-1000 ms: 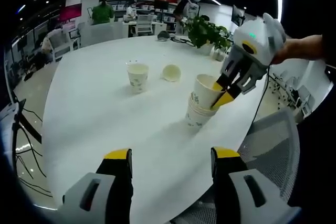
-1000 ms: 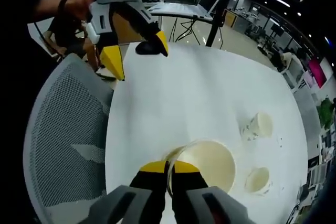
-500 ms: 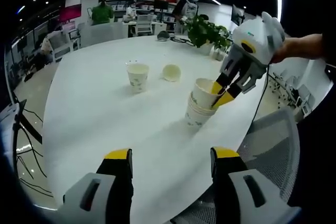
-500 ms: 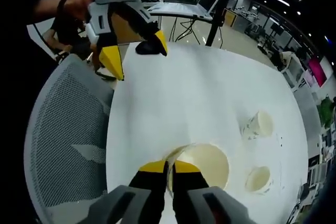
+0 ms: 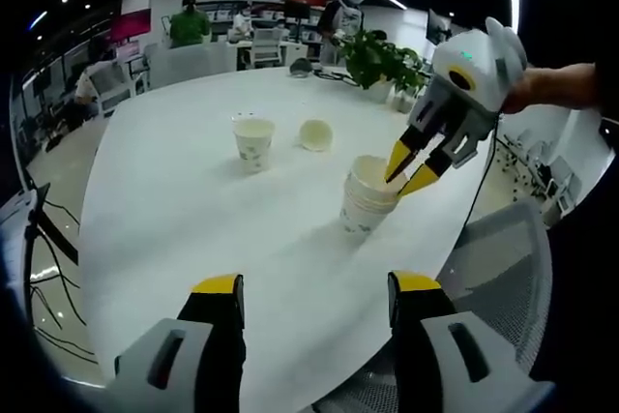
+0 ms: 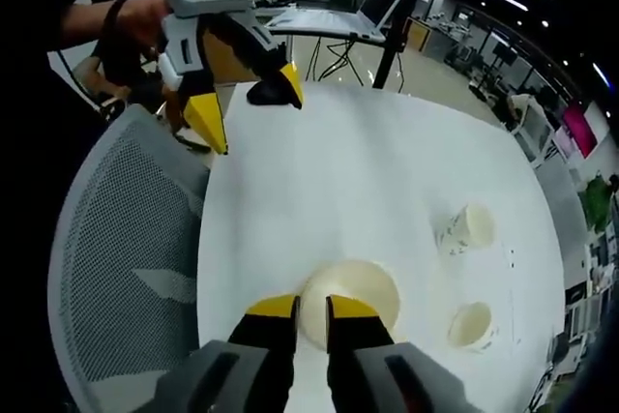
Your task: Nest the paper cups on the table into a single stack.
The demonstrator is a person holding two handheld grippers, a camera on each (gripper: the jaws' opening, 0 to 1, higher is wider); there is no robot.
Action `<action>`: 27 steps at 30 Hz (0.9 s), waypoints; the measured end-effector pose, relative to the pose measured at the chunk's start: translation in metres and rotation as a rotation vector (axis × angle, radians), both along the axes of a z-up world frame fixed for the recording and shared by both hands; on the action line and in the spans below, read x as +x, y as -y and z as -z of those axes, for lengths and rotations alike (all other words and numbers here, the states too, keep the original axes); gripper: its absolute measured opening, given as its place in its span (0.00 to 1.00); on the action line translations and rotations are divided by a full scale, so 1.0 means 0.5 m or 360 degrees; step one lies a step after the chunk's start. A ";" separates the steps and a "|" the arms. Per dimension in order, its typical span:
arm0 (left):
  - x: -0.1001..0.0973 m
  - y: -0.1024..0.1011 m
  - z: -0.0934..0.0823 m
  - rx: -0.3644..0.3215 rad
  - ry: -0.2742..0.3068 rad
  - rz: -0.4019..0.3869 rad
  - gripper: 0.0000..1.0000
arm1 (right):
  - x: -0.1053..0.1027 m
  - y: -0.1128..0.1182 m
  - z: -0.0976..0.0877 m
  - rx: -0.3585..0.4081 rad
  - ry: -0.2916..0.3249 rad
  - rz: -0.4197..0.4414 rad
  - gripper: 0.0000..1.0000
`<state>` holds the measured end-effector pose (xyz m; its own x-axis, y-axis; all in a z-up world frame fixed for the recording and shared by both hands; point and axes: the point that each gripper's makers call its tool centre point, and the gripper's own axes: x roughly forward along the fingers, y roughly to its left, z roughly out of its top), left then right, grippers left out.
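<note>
The right gripper (image 5: 414,165) had just let go: its jaws, pinched on the top cup's rim a moment earlier, stood slightly parted just above the stack of paper cups (image 5: 368,198), the cup now seated down. Left of that stack, well beyond the wide-open, empty left gripper (image 5: 314,289), an upright paper cup (image 5: 253,139) and a tipped paper cup (image 5: 315,133) waited, with only bare white table (image 5: 174,210) between. A potted plant (image 5: 382,60) sat beyond the stack.
</note>
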<state>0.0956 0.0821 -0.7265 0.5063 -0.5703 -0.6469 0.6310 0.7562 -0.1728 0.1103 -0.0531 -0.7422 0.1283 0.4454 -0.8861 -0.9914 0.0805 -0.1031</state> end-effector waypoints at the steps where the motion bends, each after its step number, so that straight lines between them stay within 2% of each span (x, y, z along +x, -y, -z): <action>1: -0.001 0.000 0.000 -0.0002 0.0000 -0.0002 0.59 | 0.001 0.003 -0.001 -0.0001 0.0010 0.0003 0.11; 9: -0.007 -0.002 0.002 -0.0013 -0.0001 -0.0014 0.59 | 0.002 0.003 -0.022 0.0032 0.0047 0.0027 0.24; 18: -0.011 -0.005 0.004 -0.0019 -0.0004 -0.0022 0.59 | -0.005 0.000 -0.036 0.0049 0.0087 0.0041 0.29; 23: -0.009 -0.009 0.003 -0.0028 0.0001 -0.0039 0.59 | 0.002 -0.001 -0.050 0.0130 0.0116 0.0110 0.33; 27: -0.009 -0.009 0.002 -0.0027 -0.0001 -0.0039 0.59 | 0.007 0.006 -0.056 0.0150 0.0138 0.0154 0.35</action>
<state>0.0911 0.0865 -0.7276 0.5198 -0.5686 -0.6376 0.6123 0.7684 -0.1861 0.1137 -0.0559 -0.7139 0.2488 0.5081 -0.8246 -0.9663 0.1889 -0.1751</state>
